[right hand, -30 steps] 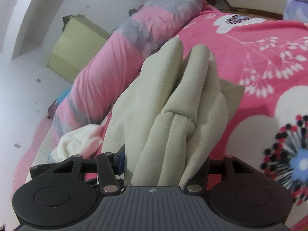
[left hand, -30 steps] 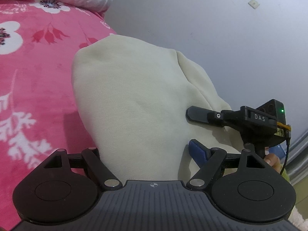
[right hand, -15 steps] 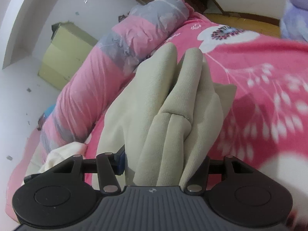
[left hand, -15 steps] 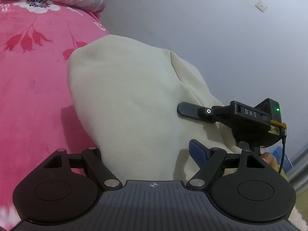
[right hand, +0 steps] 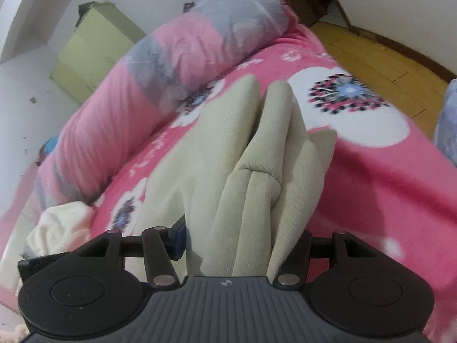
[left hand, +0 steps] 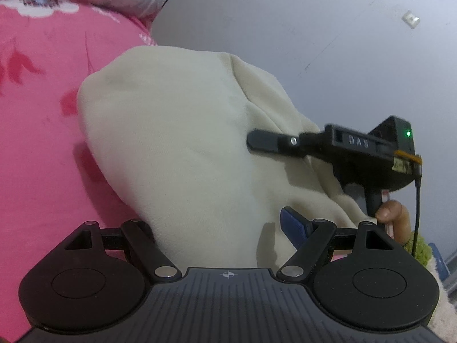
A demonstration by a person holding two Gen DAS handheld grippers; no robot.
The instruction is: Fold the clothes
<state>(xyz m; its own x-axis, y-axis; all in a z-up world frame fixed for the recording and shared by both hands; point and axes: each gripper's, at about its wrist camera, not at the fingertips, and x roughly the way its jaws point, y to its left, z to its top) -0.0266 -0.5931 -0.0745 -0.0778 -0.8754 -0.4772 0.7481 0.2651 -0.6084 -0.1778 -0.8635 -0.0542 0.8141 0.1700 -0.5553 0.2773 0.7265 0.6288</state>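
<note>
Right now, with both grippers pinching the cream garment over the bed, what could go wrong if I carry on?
1. The right gripper clamps a thick bunch of several layers of the cream garment; an outer layer may slip free and spoil the fold.
2. The left gripper sits close beside the right; moving them together could make them collide.
3. A loose corner of the garment trails over the pink floral bedspread and may drag and crease when laid down.
</note>
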